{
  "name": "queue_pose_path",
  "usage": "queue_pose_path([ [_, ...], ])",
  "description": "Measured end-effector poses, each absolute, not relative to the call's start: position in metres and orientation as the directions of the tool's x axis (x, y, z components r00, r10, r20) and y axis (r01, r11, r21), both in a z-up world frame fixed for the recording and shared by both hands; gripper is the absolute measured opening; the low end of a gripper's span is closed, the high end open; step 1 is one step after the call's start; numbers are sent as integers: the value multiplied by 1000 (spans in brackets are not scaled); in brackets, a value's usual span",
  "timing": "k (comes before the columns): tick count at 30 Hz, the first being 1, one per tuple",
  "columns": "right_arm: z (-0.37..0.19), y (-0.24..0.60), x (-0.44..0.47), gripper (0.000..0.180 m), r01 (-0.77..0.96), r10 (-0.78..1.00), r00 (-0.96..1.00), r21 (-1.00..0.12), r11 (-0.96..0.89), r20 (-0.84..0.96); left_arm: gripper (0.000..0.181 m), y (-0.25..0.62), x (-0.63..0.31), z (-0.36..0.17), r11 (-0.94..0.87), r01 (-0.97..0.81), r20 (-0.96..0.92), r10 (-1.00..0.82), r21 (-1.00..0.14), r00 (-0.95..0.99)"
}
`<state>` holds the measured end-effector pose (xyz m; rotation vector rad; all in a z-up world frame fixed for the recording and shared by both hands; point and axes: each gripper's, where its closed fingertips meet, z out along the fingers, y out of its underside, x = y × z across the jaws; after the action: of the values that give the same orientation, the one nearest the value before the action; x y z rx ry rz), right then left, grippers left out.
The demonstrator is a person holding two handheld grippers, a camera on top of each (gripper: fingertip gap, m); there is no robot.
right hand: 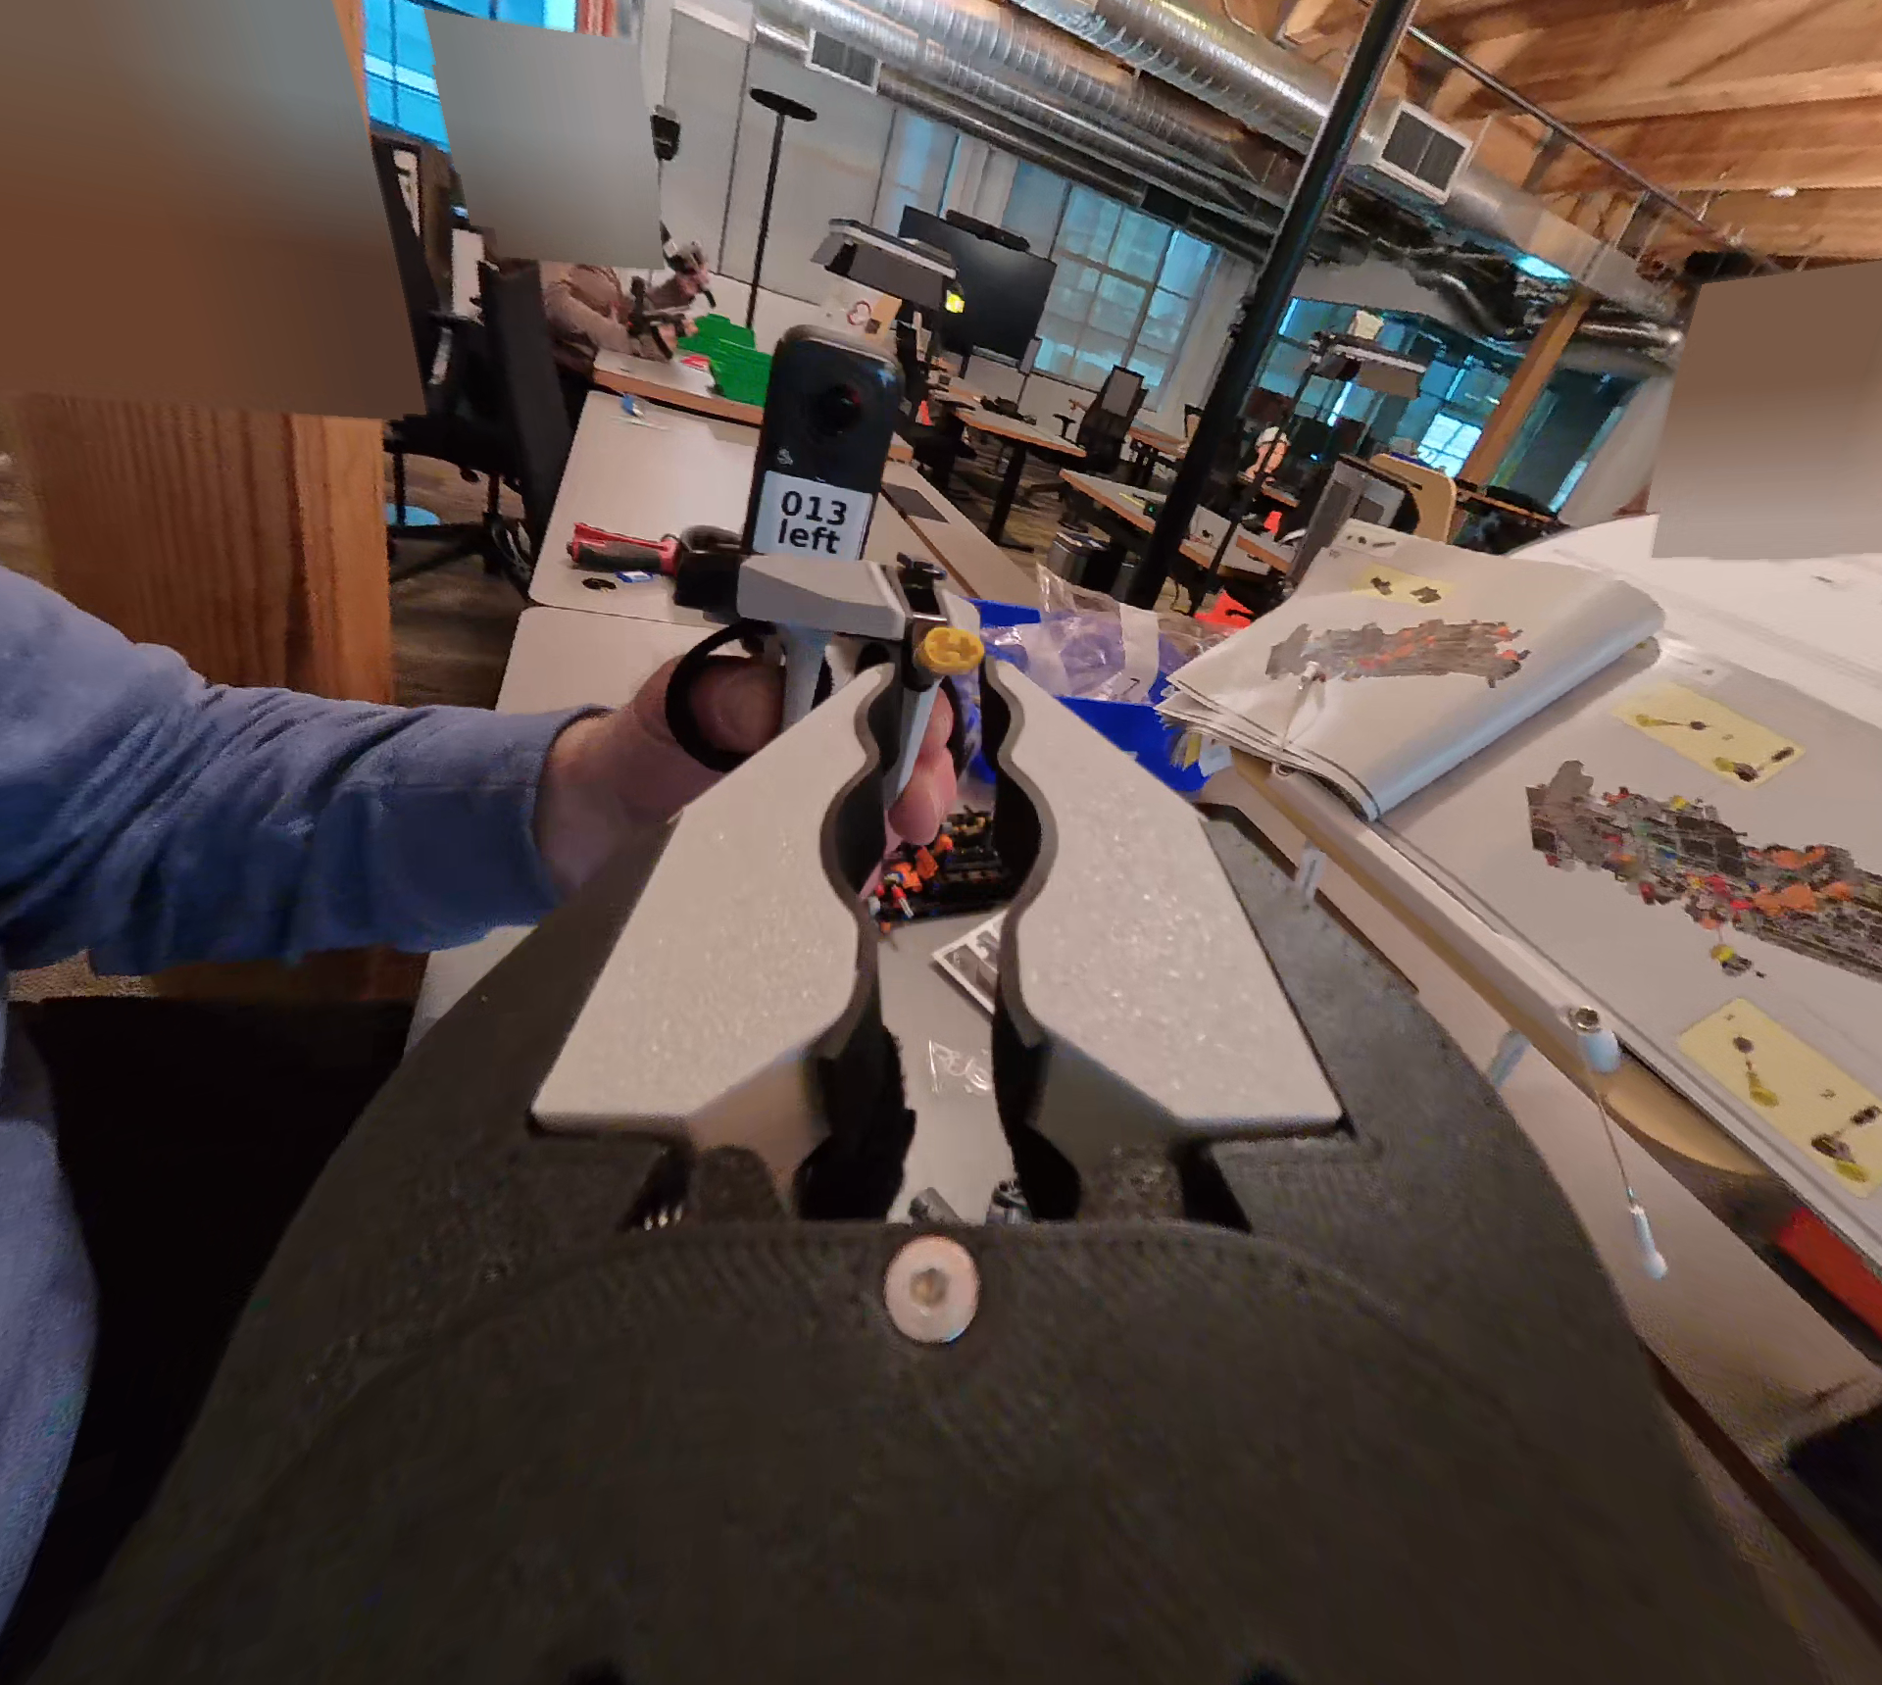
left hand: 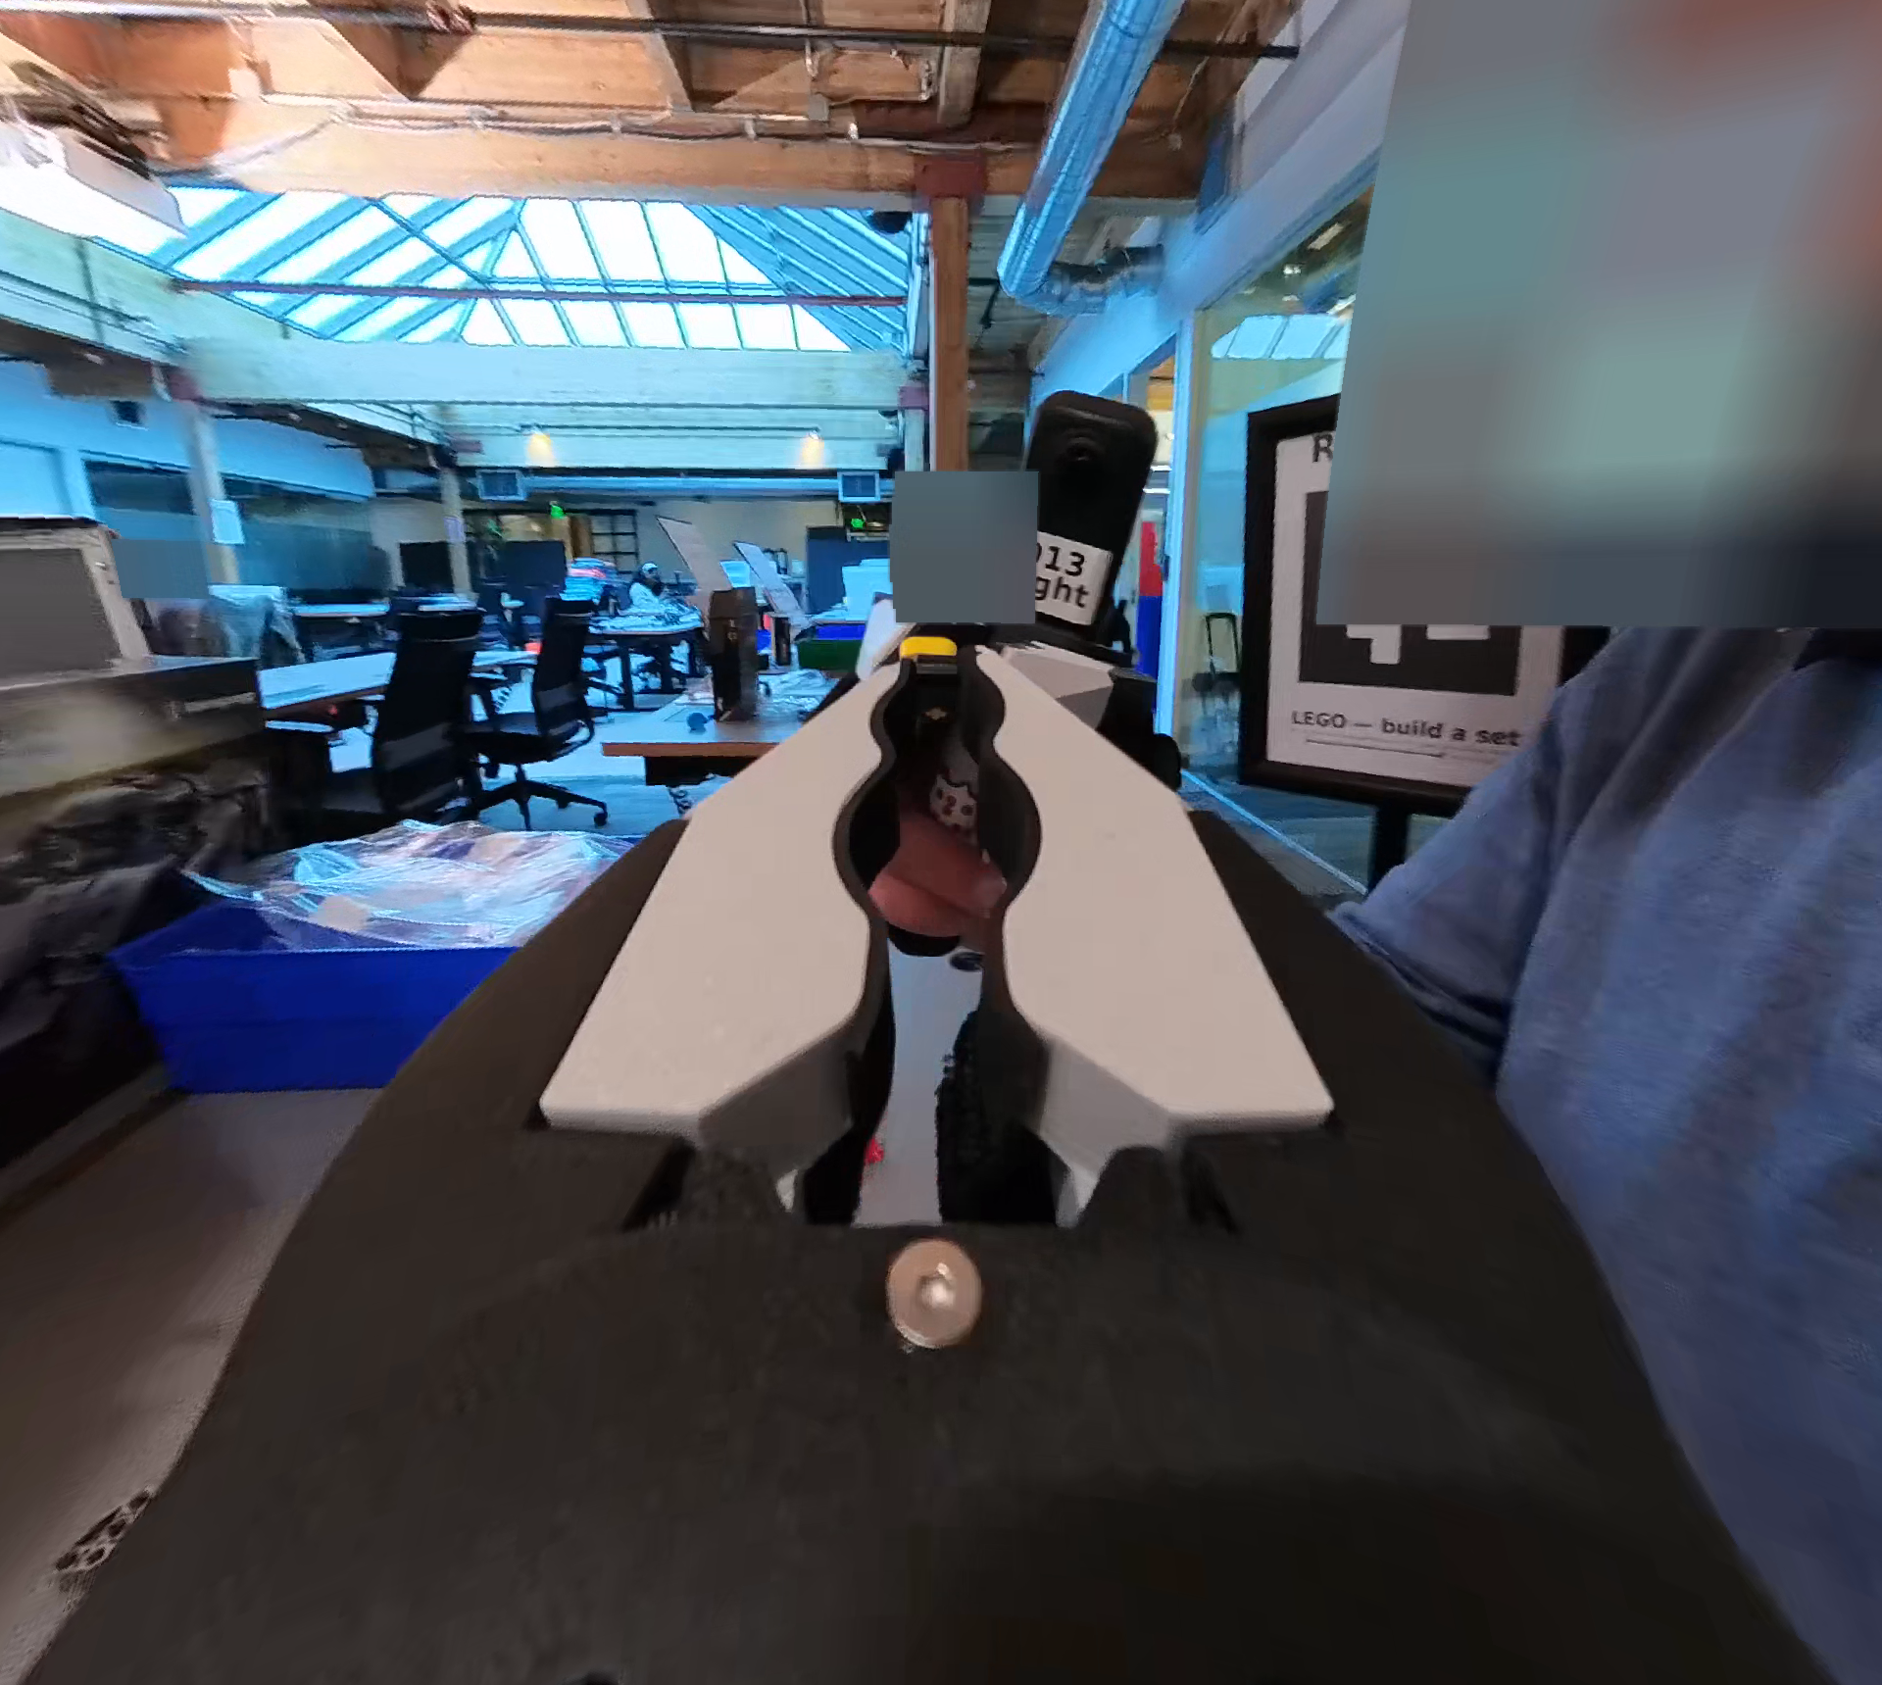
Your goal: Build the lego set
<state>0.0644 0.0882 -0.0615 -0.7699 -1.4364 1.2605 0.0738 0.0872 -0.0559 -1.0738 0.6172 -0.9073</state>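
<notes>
A yellow lego pin sits pinched between the left gripper and right gripper tips, both clamped on it mid-air.

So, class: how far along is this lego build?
Done: a partly built model lies on the table. In hand: a yellow piece, held up between the tips of the left gripper and right gripper. Left: fitting it; the manual lies open and bagged parts remain.
</notes>
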Motion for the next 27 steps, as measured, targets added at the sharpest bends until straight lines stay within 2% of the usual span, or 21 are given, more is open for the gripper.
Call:
queue_pose_path([
  [5,-60,88,66,10,-152,931,-293,-972,178,217,6,87,75,-57,279,254,-95,-824,-926,559],
  [14,-54,81,74,12,-143,894,-446,-989,-33,35,6,83,79,-53,464,-63,-382,-638,-884,669],
  [17,-56,82,76,15,-179,908,-384,-978,107,169,6,81,81,-51,420,-35,-343,-686,-907,641],
  [20,-56,77,79,17,-196,883,-315,-934,298,348,6,78,82,-52,312,87,-211,-798,-946,565],
  [23,-59,78,81,15,-169,830,-253,-867,468,497,6,76,80,-53,180,212,-66,-887,-961,458],
  [27,-66,77,79,13,-108,723,-206,-749,653,660,6,75,81,-62,39,239,48,-937,-970,345],
])
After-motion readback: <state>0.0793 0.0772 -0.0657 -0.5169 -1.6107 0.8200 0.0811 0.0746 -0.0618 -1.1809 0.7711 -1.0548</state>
